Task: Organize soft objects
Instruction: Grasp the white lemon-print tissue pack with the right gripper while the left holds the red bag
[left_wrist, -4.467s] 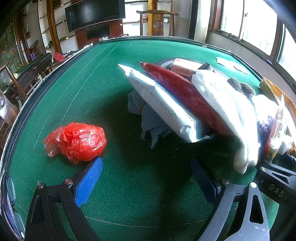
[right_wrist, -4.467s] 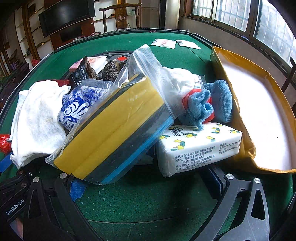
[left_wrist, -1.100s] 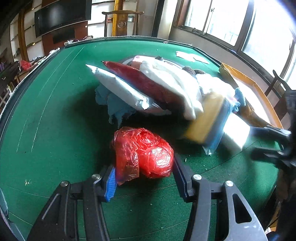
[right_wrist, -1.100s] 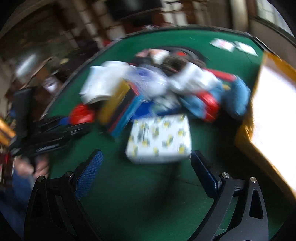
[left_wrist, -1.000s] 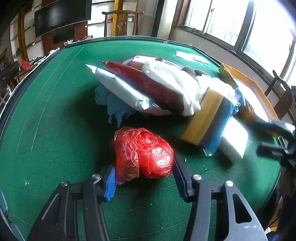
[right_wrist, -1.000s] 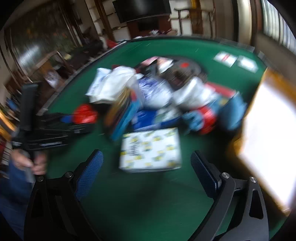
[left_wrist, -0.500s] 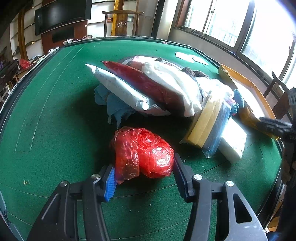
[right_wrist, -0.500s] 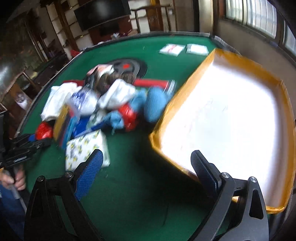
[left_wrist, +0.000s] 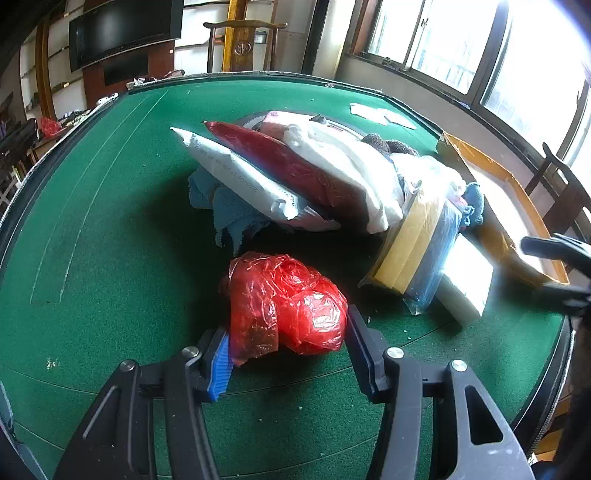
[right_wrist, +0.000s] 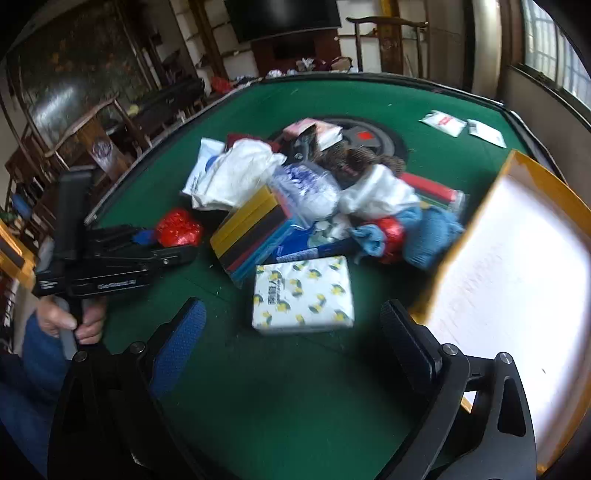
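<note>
A crumpled red plastic bag (left_wrist: 288, 302) lies on the green felt table (left_wrist: 110, 221) between the pads of my left gripper (left_wrist: 288, 350), which press on both its sides. In the right wrist view the same red plastic bag (right_wrist: 179, 227) shows at the tip of the left gripper (right_wrist: 162, 245), held by a hand (right_wrist: 74, 321). My right gripper (right_wrist: 295, 343) hovers open above the felt. Nothing is between its fingers; a lemon-print tissue pack (right_wrist: 303, 295) lies just ahead of them. At the right edge of the left wrist view the right gripper (left_wrist: 554, 269) appears blurred.
Behind the tissue pack is a pile of soft things: a bagged yellow and blue sponge pack (right_wrist: 258, 229), white bags (right_wrist: 236, 173), blue cloths (right_wrist: 424, 232), a red pouch (left_wrist: 280, 166). A shallow cardboard box (right_wrist: 517, 258) with a white bottom lies to the right.
The right wrist view swung right over the cardboard box, then back left to the tissue pack. The left gripper stayed still with the red bag between its pads.
</note>
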